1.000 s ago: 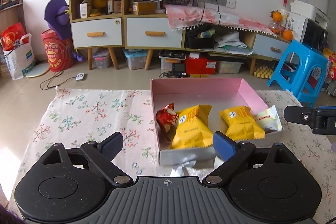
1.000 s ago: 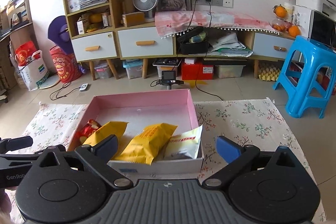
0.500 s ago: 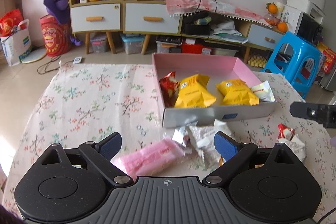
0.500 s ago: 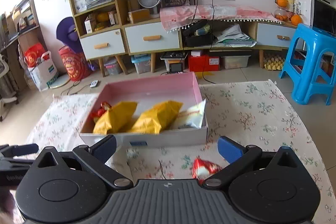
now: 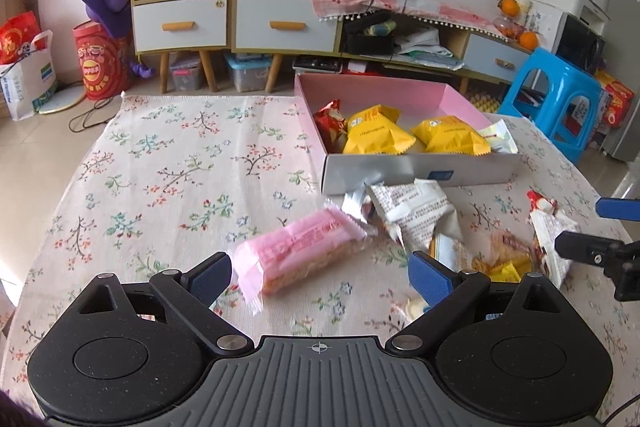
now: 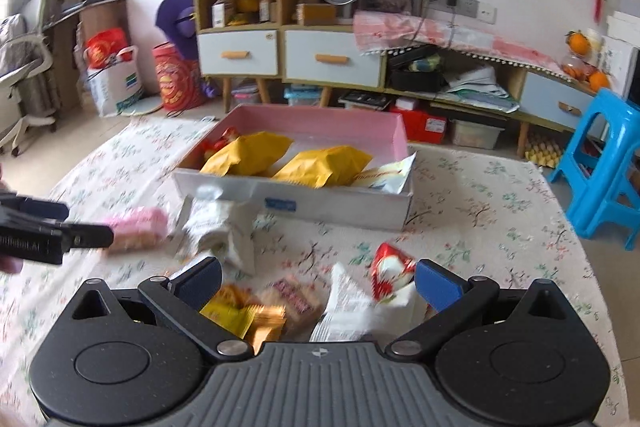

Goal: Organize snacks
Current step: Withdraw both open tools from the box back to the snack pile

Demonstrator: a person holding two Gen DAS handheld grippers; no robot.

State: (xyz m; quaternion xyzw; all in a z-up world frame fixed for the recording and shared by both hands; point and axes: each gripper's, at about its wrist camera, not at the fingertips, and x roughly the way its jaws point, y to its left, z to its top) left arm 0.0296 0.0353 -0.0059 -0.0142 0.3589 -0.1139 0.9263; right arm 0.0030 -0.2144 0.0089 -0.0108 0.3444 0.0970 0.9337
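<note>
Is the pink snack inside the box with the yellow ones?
No, the pink snack lies on the flowery tablecloth in front of the pink box, while the yellow packets sit inside it.

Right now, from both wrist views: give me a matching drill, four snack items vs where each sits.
Things:
1. pink packet
2. yellow bags
3. red-and-white wrapper
4. white printed packet

Places:
A. inside the pink box, side by side
B. on the cloth, between the open fingers of the left tool
C. on the cloth, just in front of the box's near wall
D. on the cloth, close to the right-hand finger of the right tool

Pairs: 1-B, 2-A, 3-D, 4-C
</note>
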